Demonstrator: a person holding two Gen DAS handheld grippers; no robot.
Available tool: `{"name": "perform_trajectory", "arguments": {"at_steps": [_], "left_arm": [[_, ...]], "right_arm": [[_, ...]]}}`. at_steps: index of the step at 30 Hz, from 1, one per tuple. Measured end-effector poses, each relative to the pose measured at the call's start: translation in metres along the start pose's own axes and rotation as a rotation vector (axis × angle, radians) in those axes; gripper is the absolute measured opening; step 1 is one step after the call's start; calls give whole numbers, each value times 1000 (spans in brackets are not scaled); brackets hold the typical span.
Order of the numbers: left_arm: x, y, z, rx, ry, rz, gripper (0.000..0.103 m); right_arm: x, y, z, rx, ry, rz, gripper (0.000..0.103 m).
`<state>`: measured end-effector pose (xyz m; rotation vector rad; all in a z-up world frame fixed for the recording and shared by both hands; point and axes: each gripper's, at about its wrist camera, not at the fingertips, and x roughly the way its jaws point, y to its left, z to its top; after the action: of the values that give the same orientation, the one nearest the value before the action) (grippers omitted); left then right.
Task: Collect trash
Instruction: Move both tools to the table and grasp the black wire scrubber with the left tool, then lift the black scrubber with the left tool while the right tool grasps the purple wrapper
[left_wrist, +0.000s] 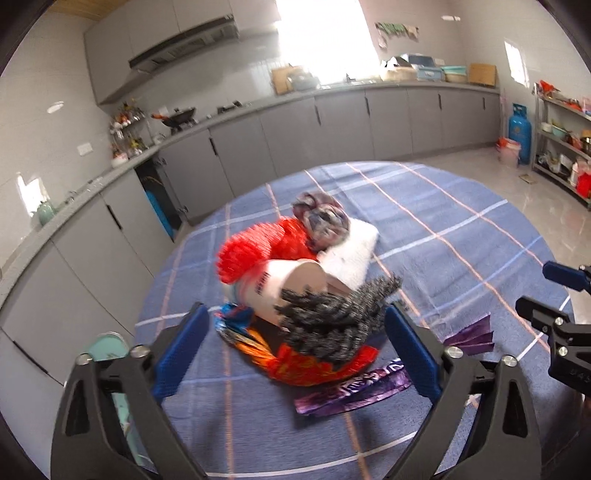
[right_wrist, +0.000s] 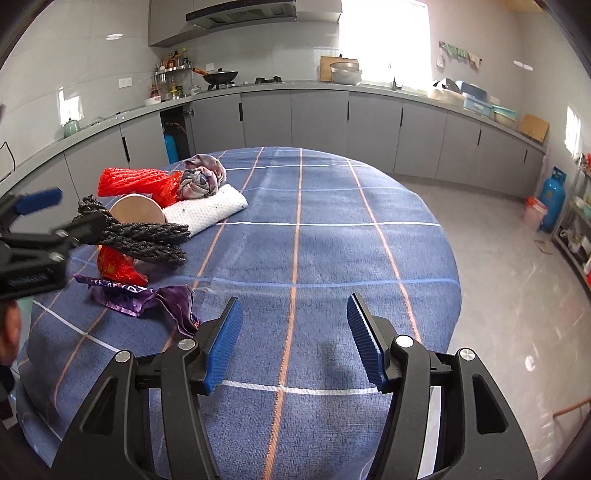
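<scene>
Starting out: trash pile (left_wrist: 303, 295) of wrappers, paper cup, red netting uncollected at centre frame on blue plaid tabletop (right_wrist: 332, 240). Left gripper (left_wrist: 295, 350) spread, empty, near pile; right gripper (right_wrist: 295, 339) spread, empty.

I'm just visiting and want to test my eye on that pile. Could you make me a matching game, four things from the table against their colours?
Things:
1. netted foam sleeve
2. knotted rope bundle
3. flat crumpled wrapper
4. folded cloth

Colours:
A. white
B. purple
C. red
D. dark grey

Pairs: 1-C, 2-D, 3-B, 4-A

All four lie on the blue checked tablecloth, bunched at one side of it.
</scene>
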<state>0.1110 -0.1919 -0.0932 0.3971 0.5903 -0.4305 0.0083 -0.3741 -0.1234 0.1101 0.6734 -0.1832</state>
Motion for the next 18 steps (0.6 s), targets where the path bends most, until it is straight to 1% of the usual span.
{"name": "perform_trajectory", "arguments": {"at_steps": [1, 3, 5, 6, 7, 10, 13, 15, 17, 18], "left_arm": [[5, -2, 0, 8, 18, -13, 67], [11, -7, -4, 16, 53, -69, 34], [11, -8, -7, 27, 63, -89, 19], [9, -8, -7, 28, 56, -96, 16], [7, -8, -7, 28, 51, -100, 15], [-14, -1, -4, 19, 0, -99, 14], [-41, 12, 2, 2, -63, -75, 14], [-60, 25, 4, -8, -105, -28, 14], [-73, 38, 1, -18, -129, 27, 14], [-80, 47, -4, -23, -143, 75, 14]], "right_arm": [[0, 0, 0, 2, 0, 4, 60], [2, 1, 0, 5, 2, 11, 60], [3, 3, -1, 5, 5, 18, 60], [3, 3, 0, 4, 5, 19, 60], [3, 4, -1, 2, 5, 20, 60], [0, 6, 1, 0, 0, 19, 61], [-6, 9, 5, -2, -19, 26, 61], [-8, 13, 8, -10, -25, 45, 61], [-9, 24, 10, -37, -26, 80, 61], [-10, 28, 11, -47, -30, 90, 61]]}}
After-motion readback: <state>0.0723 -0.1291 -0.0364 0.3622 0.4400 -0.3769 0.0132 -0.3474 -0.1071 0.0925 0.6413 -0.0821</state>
